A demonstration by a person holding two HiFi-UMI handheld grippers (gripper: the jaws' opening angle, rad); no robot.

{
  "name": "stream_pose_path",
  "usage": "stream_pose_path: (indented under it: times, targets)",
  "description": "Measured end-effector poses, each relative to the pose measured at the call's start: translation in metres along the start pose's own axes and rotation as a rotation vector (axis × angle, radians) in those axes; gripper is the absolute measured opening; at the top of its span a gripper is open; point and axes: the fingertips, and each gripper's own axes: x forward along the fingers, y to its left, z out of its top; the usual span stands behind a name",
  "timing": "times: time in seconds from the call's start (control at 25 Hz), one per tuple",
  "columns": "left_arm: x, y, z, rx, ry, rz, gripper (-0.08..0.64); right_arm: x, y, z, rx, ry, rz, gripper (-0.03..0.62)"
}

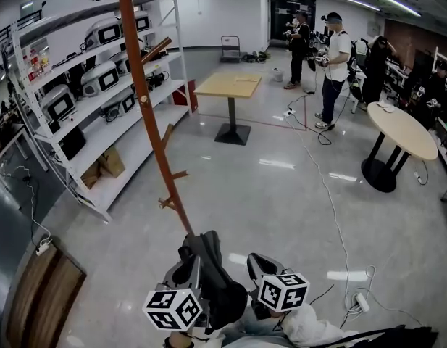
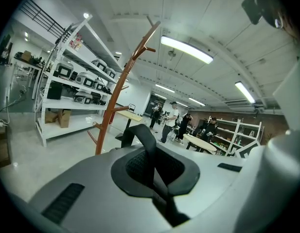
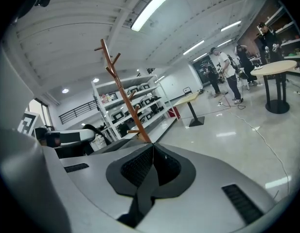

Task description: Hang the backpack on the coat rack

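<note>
- The left gripper (image 1: 188, 265) is seen at the bottom of the head view. Its fingers (image 2: 175, 165) are pressed together on a black strap (image 2: 144, 136), which loops up out of them.
- The right gripper (image 1: 256, 261) is held just beside it. Its fingers (image 3: 165, 165) are likewise closed, with a dark strip of the backpack's webbing pinched between them.
- The backpack (image 1: 212, 267), dark in colour, is carried between the two grippers above the grey floor (image 1: 281, 194). It is not yet hung on a peg.
- The rack (image 1: 147, 100), a brown wooden pole with short pegs, is found just beyond the backpack. In the head view its foot is hidden behind the backpack's top.
- A white cable (image 1: 332, 201) is trailed across the floor to the right.
- White shelves (image 1: 100, 71), loaded with grey-white devices, are set along the left wall behind the rack.
- A square table (image 1: 229, 85) is placed farther out in mid-floor, and a round table (image 1: 400, 129) at the right.
- Several people (image 1: 335, 56) are seen standing at the far end of the room.
</note>
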Motion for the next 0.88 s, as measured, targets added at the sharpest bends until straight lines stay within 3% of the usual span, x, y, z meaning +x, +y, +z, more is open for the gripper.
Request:
stream_pose_path:
  times: [0.4, 0.88]
  targets:
    - [0.03, 0.003, 0.006, -0.002, 0.013, -0.014, 0.002, 0.028, -0.006, 0.02, 0.001, -0.012, 0.018, 0.012]
    - [0.086, 0.009, -0.001, -0.018, 0.094, -0.001, 0.002, 0.084, -0.031, 0.049, 0.039, 0.01, 0.057, 0.012]
